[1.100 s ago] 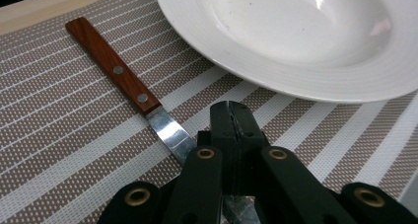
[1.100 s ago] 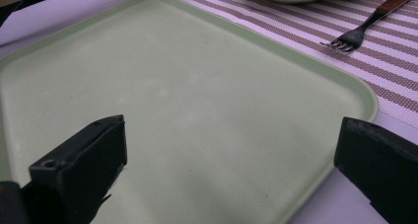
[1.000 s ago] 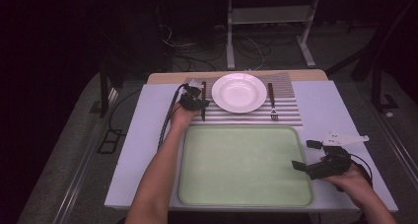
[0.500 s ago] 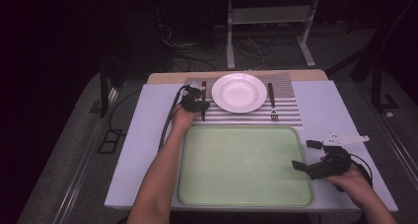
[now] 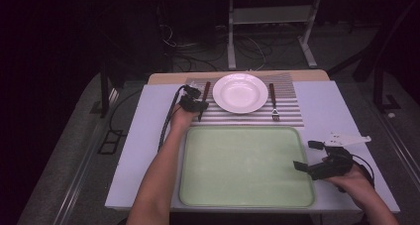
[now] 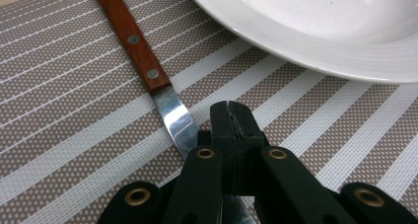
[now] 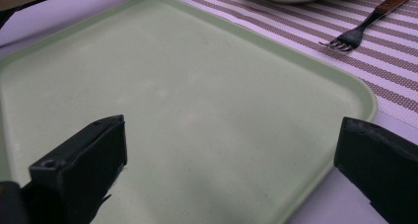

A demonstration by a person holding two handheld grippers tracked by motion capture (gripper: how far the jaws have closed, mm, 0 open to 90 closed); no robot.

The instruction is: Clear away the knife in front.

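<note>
- Left gripper [image 6: 231,118] jaws pressed together over the knife [image 6: 148,68] blade — whether steel sits between them, can't tell; knife lies left of plate [image 5: 240,92] on striped mat [image 5: 287,115].
- Risk: thin flat blade slips out, or handle knocks the plate.
- Right gripper [image 5: 317,158] jaws spread, empty, at right edge of green tray [image 5: 245,165].

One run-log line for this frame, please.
left gripper: shut, beside knife blade on striped mat | right gripper: open over green tray edge | plate, fork: untouched
</note>
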